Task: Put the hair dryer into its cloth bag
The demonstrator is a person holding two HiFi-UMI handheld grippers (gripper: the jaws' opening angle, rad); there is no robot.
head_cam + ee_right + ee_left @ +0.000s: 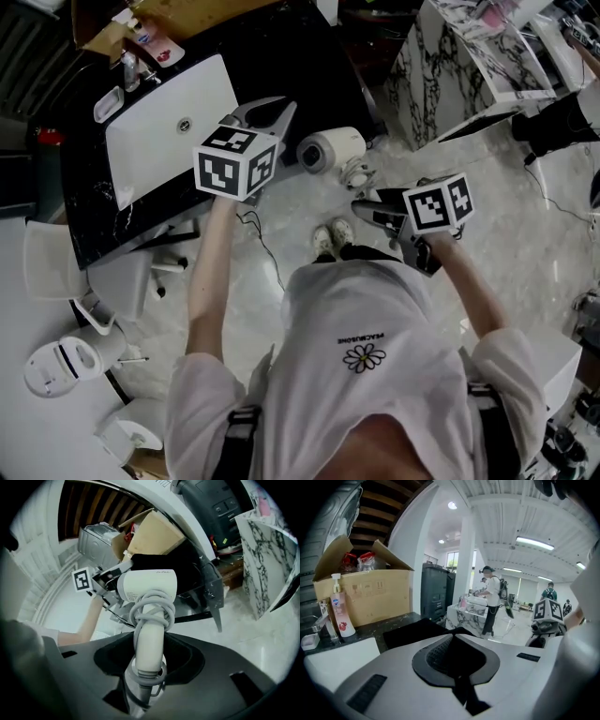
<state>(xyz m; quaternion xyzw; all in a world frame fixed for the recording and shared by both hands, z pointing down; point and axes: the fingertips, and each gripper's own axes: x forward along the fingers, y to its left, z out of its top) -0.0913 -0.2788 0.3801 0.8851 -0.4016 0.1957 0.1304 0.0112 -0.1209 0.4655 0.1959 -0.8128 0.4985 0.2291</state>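
The right hand-held gripper is gripping the white hair dryer by its cord-wrapped handle, jaws spread wide around it, holding it in the air just beside the black surface. The left hand-held gripper is pinching the black cloth bag at its edge, jaws closed, over that surface.

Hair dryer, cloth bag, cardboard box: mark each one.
hair dryer (150, 585): right gripper view, on the white barrel above the cord-wrapped handle.
cloth bag (410, 632): left gripper view, on its flat black panel.
cardboard box (370, 599): left gripper view, on its front wall.
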